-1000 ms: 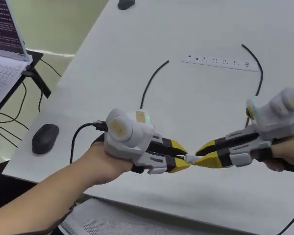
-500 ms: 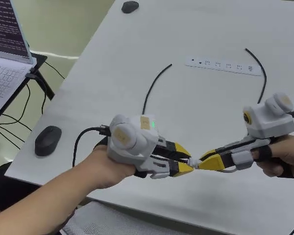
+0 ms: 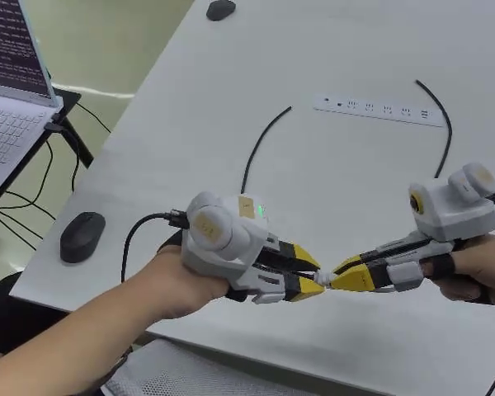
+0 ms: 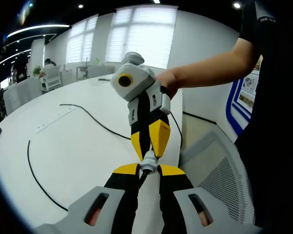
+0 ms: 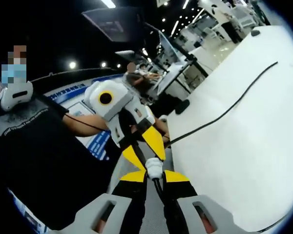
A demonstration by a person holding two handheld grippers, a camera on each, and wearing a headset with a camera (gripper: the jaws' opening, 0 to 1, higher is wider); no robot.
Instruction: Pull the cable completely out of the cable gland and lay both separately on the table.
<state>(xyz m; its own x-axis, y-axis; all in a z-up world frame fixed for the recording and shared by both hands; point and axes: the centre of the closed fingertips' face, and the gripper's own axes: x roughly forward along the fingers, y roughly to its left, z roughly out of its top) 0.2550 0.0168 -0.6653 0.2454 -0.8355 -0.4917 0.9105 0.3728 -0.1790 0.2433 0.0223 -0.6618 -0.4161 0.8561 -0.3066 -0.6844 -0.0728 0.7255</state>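
At lower centre the left gripper (image 3: 312, 275) is clenched on the white cable gland (image 4: 149, 161), its jaws parted by the gland's width. The right gripper (image 3: 337, 279), tips nearly together, pinches the dark cable (image 5: 160, 191) that runs back between its jaws. Both hover above the white table (image 3: 190, 107). Farther off lie a mouse (image 3: 81, 237) at left, a loose black lead (image 3: 260, 148) and a power strip (image 3: 375, 109). The laptop (image 3: 4, 91) screen's text is too small to read. Windows (image 4: 146, 34) with blinds stand behind.
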